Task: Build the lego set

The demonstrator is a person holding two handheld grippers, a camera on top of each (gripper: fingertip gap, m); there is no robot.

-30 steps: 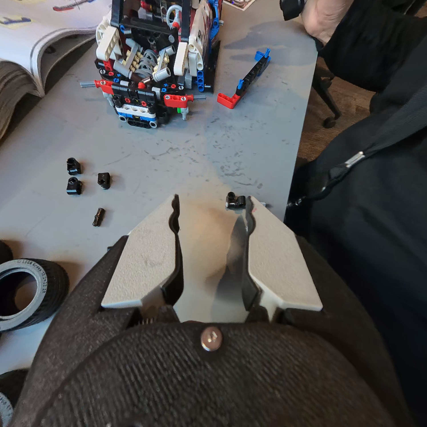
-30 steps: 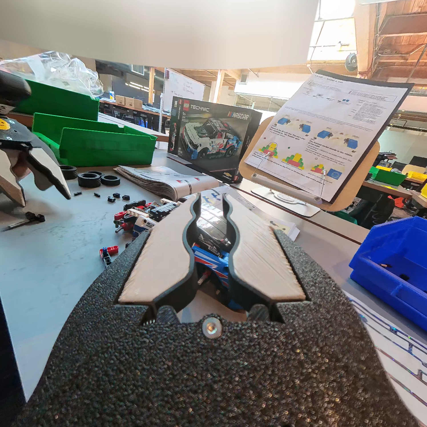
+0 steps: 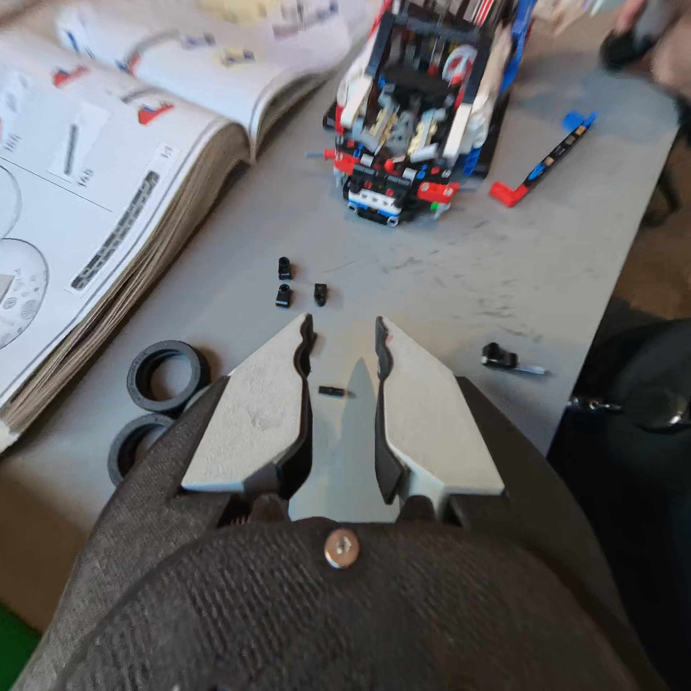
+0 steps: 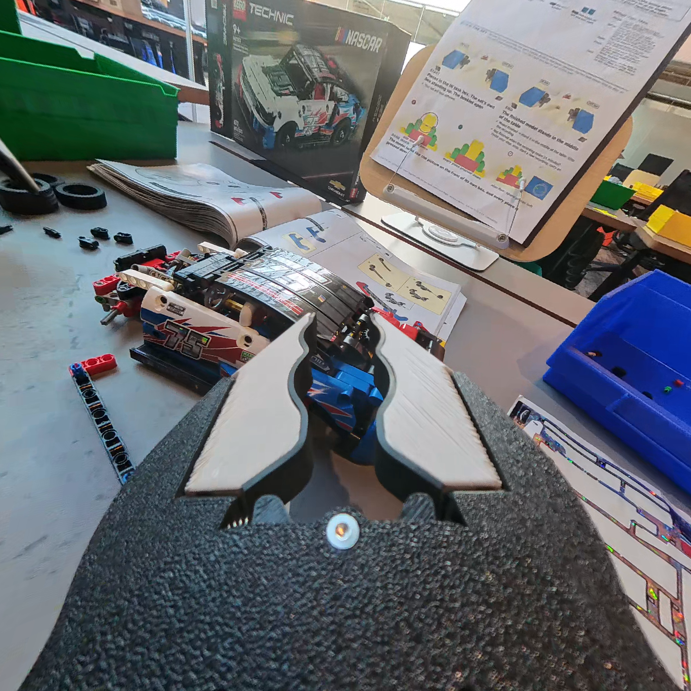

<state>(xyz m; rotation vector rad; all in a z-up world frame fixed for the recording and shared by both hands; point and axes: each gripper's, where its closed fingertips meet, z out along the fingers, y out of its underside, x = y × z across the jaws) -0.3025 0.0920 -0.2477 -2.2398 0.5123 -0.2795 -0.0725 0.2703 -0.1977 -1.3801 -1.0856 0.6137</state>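
Jaws apart and empty on my left gripper (image 3: pixel 344 321), I hovered above the grey table (image 3: pixel 486 269), a small black pin (image 3: pixel 331 391) lying on it between my fingers and three black connectors (image 3: pixel 284 295) just ahead. My right gripper (image 4: pixel 342 321) also stood apart, gripping nothing, its fingers flanking the rear of the part-built lego car (image 4: pixel 224 310). An open instruction booklet (image 3: pixel 112 157) lay left of the car.
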